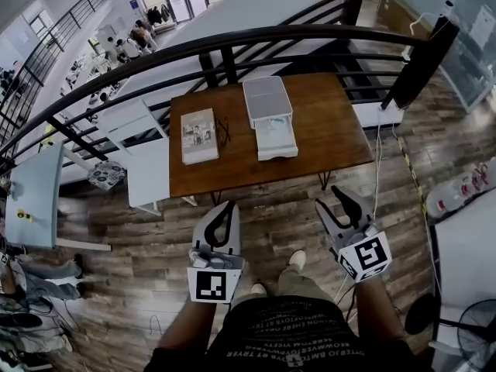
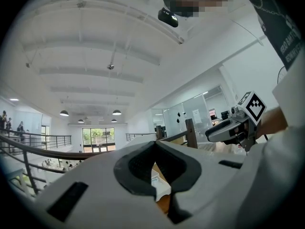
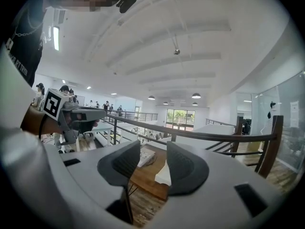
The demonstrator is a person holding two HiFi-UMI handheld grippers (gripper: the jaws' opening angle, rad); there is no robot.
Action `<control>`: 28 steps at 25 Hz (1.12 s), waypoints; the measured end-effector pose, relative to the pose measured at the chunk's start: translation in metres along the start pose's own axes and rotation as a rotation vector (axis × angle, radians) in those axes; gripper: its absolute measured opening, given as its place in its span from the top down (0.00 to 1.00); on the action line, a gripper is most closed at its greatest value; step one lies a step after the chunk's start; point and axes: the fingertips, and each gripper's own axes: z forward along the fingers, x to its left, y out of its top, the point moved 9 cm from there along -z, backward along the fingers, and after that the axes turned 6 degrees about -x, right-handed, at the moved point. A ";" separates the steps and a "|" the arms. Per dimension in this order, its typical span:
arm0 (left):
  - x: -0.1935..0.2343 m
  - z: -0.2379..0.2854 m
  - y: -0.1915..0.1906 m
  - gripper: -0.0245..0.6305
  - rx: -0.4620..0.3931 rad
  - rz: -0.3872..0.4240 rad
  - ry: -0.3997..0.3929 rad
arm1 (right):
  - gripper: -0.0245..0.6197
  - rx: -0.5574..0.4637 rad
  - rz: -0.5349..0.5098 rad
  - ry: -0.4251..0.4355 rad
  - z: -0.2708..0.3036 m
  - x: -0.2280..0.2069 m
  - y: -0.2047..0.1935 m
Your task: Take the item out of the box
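A white box (image 1: 277, 139) with its lid (image 1: 266, 98) folded back lies on the brown wooden table (image 1: 329, 134); what is inside it I cannot make out. Both grippers hover over the floor, short of the table's near edge. My left gripper (image 1: 228, 208) has its jaw tips touching, with nothing between them. My right gripper (image 1: 341, 195) stands open and empty. In the right gripper view the box (image 3: 164, 174) shows through the gap of the right gripper (image 3: 153, 149). In the left gripper view the box (image 2: 160, 185) peeks below the shut left gripper (image 2: 155, 147).
A flat printed book (image 1: 199, 136) lies left of the box, beside a dark cord (image 1: 223, 132). A dark railing (image 1: 232, 41) curves behind the table. A white side table (image 1: 147, 173) stands at the left. A cable (image 1: 377, 161) hangs at the right, with a fan (image 1: 465, 324) beyond it.
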 end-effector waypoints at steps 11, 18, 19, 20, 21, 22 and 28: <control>-0.006 0.053 -0.015 0.95 -0.022 -0.013 0.020 | 0.70 0.011 -0.004 0.019 0.028 -0.050 -0.009; -0.008 0.079 -0.024 0.95 0.003 -0.011 0.035 | 0.70 0.023 0.011 0.042 0.044 -0.072 -0.019; -0.007 0.083 -0.023 0.95 0.003 -0.012 0.037 | 0.70 0.020 0.011 0.046 0.046 -0.076 -0.018; -0.008 0.086 -0.022 0.95 0.003 -0.011 0.038 | 0.70 0.016 0.009 0.051 0.047 -0.079 -0.017; -0.009 0.089 -0.021 0.95 0.002 -0.009 0.040 | 0.70 0.013 0.007 0.055 0.047 -0.082 -0.016; -0.010 0.092 -0.020 0.95 0.001 -0.007 0.042 | 0.70 0.012 0.005 0.058 0.047 -0.085 -0.014; -0.021 0.109 -0.016 0.95 -0.005 -0.001 0.058 | 0.70 0.011 -0.004 0.082 0.049 -0.105 -0.012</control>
